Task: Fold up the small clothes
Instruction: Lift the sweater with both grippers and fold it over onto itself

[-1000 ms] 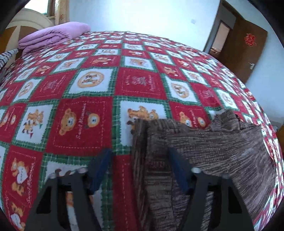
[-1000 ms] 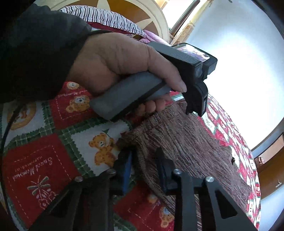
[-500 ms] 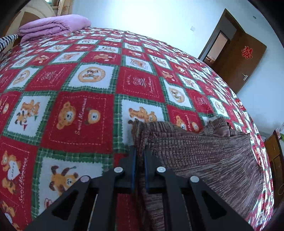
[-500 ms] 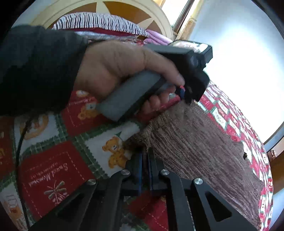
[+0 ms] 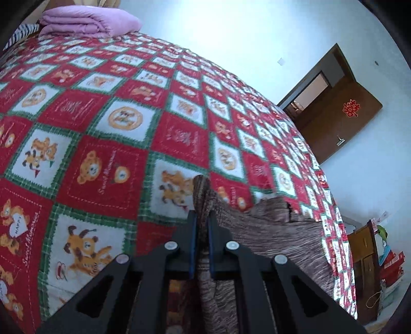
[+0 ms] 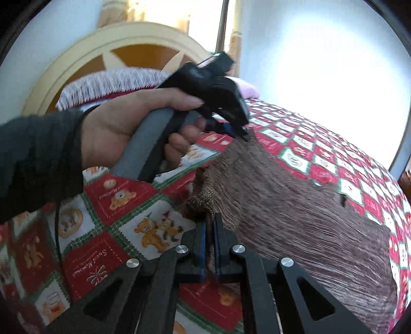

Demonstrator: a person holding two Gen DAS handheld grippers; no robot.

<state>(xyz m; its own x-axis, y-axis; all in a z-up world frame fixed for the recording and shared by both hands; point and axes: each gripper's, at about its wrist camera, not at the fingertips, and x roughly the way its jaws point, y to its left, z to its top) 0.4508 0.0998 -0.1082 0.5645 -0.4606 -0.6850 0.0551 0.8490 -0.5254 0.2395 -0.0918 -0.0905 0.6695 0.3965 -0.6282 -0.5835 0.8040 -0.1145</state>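
A brown knitted garment (image 5: 269,239) lies on a red, green and white teddy-bear bedspread (image 5: 102,164). In the left wrist view my left gripper (image 5: 202,215) is shut on one corner of the garment, and a ridge of cloth stands up between its blue pads. The right wrist view shows my right gripper (image 6: 210,221) shut on another corner of the garment (image 6: 295,205), bunched at the fingertips. There the left gripper (image 6: 241,133), held in a person's hand (image 6: 138,123), pinches the cloth's far edge, lifted off the bed.
A folded purple blanket (image 5: 84,21) lies at the head of the bed, near a round cream headboard (image 6: 102,51). A brown door (image 5: 341,126) stands open in the white wall. Wooden furniture with red boxes (image 5: 385,264) stands beside the bed's right edge.
Both grippers went from open around the garment's edge to shut on it. Both then rose and rolled, lifting the held corners off the bedspread.
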